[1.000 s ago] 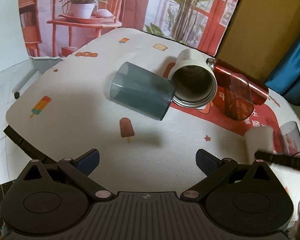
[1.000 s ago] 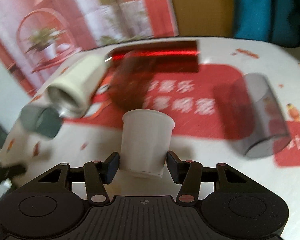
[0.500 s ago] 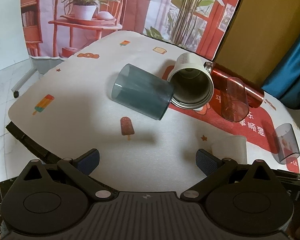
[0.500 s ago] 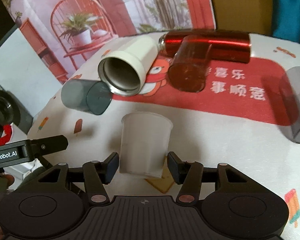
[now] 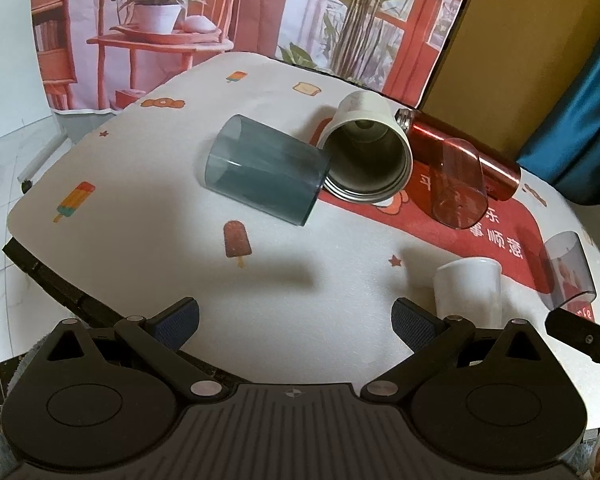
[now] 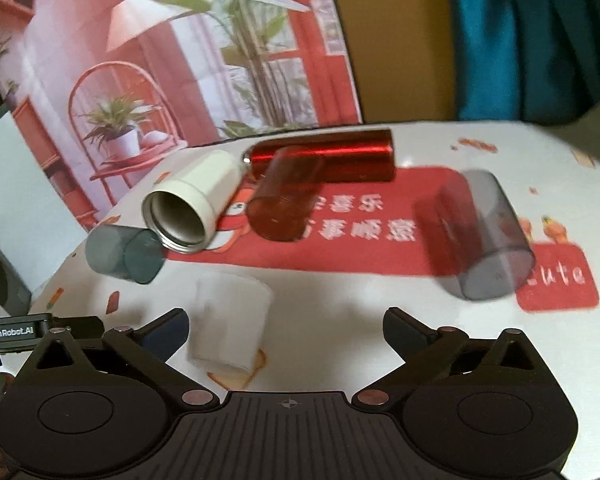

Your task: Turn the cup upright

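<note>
White cup stands upright on the table.
Plain and slightly tapered, it sits near your right gripper, by its left finger; both that and your left gripper are spread wide, holding nothing.

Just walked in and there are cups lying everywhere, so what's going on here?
A person with a handheld gripper in each hand is standing tipped cups upright. The small white cup stands upright on the table, and the right gripper is open beside it, holding nothing. The left gripper is open and empty too. The teal tumbler, the red tumbler and the grey tumbler lie on their sides.
</note>
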`<state>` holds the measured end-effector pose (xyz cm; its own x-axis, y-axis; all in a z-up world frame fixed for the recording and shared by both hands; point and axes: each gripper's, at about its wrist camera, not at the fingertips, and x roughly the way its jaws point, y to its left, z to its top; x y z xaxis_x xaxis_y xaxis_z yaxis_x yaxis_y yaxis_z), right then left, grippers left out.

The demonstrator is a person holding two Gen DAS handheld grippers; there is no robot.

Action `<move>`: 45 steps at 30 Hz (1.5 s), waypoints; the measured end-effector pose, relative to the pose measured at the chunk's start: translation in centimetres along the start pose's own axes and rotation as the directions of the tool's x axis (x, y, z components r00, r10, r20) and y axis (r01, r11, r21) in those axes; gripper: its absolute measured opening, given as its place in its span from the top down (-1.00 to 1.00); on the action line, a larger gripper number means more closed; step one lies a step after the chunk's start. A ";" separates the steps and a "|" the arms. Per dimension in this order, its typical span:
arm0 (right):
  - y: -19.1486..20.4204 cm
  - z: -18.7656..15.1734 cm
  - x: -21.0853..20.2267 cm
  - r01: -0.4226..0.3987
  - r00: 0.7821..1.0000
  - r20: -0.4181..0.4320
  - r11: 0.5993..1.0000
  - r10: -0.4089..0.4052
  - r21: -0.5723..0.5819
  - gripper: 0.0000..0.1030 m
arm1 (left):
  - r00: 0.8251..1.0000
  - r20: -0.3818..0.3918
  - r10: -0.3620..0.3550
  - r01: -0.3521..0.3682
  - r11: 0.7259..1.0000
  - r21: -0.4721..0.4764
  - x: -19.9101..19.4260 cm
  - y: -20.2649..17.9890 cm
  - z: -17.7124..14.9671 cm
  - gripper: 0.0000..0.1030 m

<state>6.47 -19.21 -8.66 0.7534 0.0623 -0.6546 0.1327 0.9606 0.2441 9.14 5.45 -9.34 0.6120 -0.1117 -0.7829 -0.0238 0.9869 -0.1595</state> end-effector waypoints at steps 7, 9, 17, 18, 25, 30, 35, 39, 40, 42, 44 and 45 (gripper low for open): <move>-3.6 -1.4 -1.2 0.010 0.996 0.083 0.993 -0.020 0.119 -0.99 | 1.000 -0.013 0.013 -0.012 0.999 0.040 -0.1 -1.0 -0.5 -1.00; -4.1 -1.7 -1.3 0.016 0.993 0.113 0.991 -0.032 0.134 -0.99 | 1.000 -0.014 0.021 -0.021 0.998 0.053 0.0 -1.3 -0.6 -1.00; -1.9 -1.9 -2.0 0.090 0.983 0.164 0.995 -0.081 -0.048 -0.99 | 1.000 -0.007 0.008 -0.008 0.999 0.031 -0.6 -1.5 -0.7 -1.00; -1.8 -2.0 -2.0 0.087 0.985 0.155 0.994 -0.076 -0.064 -0.99 | 1.000 -0.008 0.011 -0.011 1.000 0.029 -0.6 -1.5 -0.7 -1.00; -2.1 -2.0 -2.2 0.165 0.981 0.114 0.985 -0.159 -0.041 -1.00 | 1.000 -0.022 0.011 -0.010 0.999 0.036 -0.7 -2.2 0.3 -1.00; -3.0 -2.0 -2.7 0.172 0.978 0.121 0.985 -0.171 0.003 -1.00 | 0.999 -0.038 -0.016 0.019 0.994 0.104 -0.3 -4.8 1.2 -1.00; -3.5 -1.9 -3.0 0.181 0.975 0.129 0.983 -0.183 0.030 -1.00 | 0.994 -0.087 -0.061 0.071 0.990 0.121 1.3 -8.0 2.5 -1.00; -3.9 -1.8 -3.2 0.188 0.973 0.129 0.981 -0.192 0.048 -1.00 | 0.983 -0.145 -0.114 0.131 0.985 0.115 3.5 -10.4 3.2 -1.00; -4.0 -1.8 -3.2 0.190 0.972 0.130 0.981 -0.195 0.050 -1.00 | 0.979 -0.163 -0.125 0.145 0.982 0.117 3.9 -10.9 3.0 -1.00; -4.2 -1.8 -3.2 0.194 0.971 0.130 0.980 -0.199 0.053 -1.00 | 0.973 -0.199 -0.120 0.145 0.983 0.115 5.3 -11.8 3.0 -0.99; -4.3 -1.8 -3.1 0.196 0.971 0.126 0.979 -0.202 0.059 -1.00 | 0.971 -0.217 -0.103 0.129 0.985 0.111 6.1 -12.0 2.8 -0.99; -4.4 -1.8 -3.1 0.196 0.972 0.124 0.979 -0.202 0.062 -1.00 | 0.970 -0.223 -0.095 0.121 0.987 0.108 6.6 -12.1 2.7 -0.97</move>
<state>2.38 -23.13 -9.02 0.7848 -0.1672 -0.5967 0.3172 0.9356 0.1551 15.62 -6.91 -10.92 0.4201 -0.2276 -0.8785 0.1363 0.9729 -0.1868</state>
